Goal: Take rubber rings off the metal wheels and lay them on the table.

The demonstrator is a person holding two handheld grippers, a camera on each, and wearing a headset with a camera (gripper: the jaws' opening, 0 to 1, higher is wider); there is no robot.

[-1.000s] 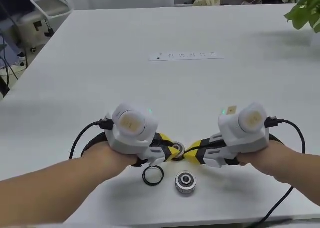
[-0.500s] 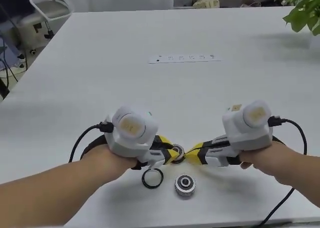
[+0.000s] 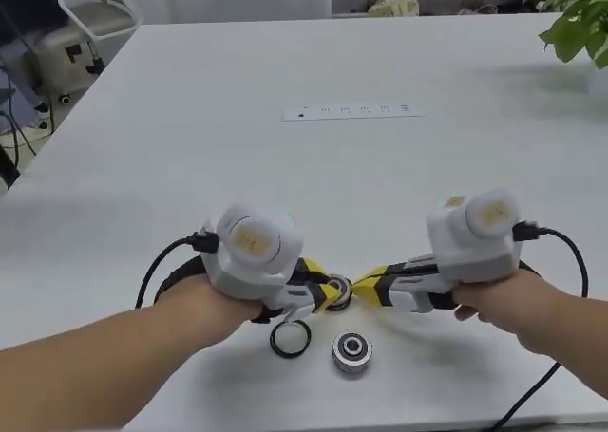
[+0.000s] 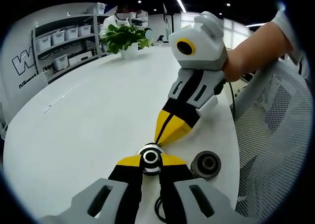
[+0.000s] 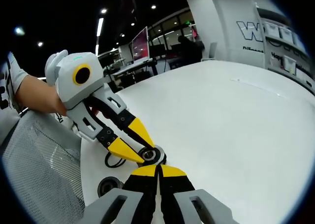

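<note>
Now, left tool (image 4: 150,161): jaws closed from both sides on a small metal wheel, gripping it at the yellow tips.
Held wheel (image 4: 150,156): between the left tool's tips, hub facing the left gripper view's camera, a dark band around its rim; in the head view it sits between the two tools, near the front edge of the table.
Right tool (image 5: 158,169): jaws pressed together with barely a line between them, tips pointing at the held wheel and touching its rim; whether they pinch the dark band cannot be told.
Loose ring (image 3: 290,338): black rubber, lying flat on the table, just below the left tool in the head view.
Second wheel (image 3: 352,350): lying flat on the table just beside the loose ring, apart from it, hub up.
Table (image 3: 285,185): white and wide.
Power strip (image 3: 352,110): white, lying well beyond the tools, mid-table.
Plant (image 3: 575,19): green leaves at the far right corner.
</note>
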